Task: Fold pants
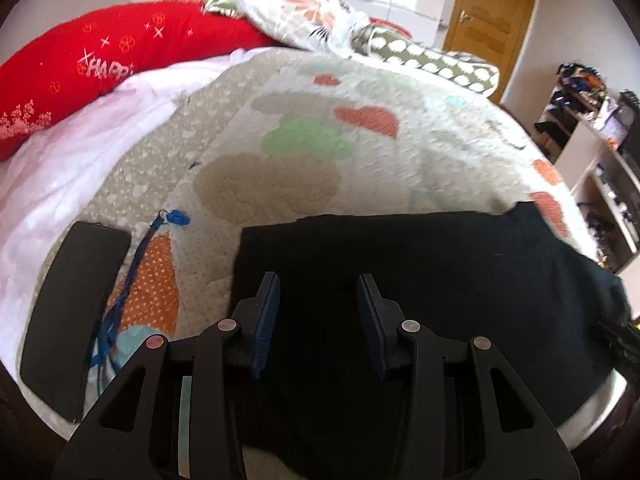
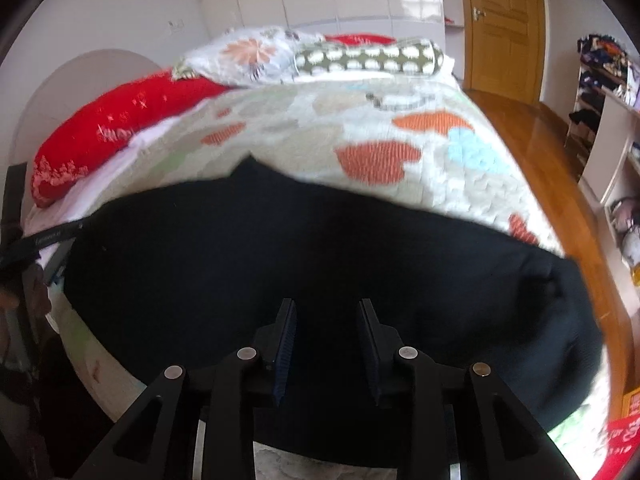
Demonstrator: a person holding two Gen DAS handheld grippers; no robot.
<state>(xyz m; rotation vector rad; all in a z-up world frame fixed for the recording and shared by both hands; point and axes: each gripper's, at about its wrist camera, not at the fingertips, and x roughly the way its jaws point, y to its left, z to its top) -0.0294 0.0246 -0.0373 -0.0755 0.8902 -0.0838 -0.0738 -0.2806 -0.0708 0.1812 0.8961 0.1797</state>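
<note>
Both grippers hang just above the black pants [image 1: 440,280], which lie spread flat on the patterned quilt [image 1: 304,152] at the near edge of the bed. Left gripper [image 1: 318,308]: jaws wide apart, nothing between them, over the left part of the cloth near its left edge. Right gripper [image 2: 328,344]: jaws parted somewhat less, also empty, over the middle of the cloth; whether the pads touch fabric I cannot tell in either view. I judge the step as early or between folds: the garment reads as one dark slab with a straight far edge, seams and legs lost in blur, so how many folds are already in I cannot say. Next move, in my judgement, calls for lowering each gripper onto an edge, pinching through all layers, then lifting both together. Writing: red pillow [image 1: 120,52] shows "HAPP", rest hidden by the sheet. Black phone [image 1: 76,308] and blue lanyard [image 1: 132,276] lie left of the pants, apart; no label legible on either
</note>
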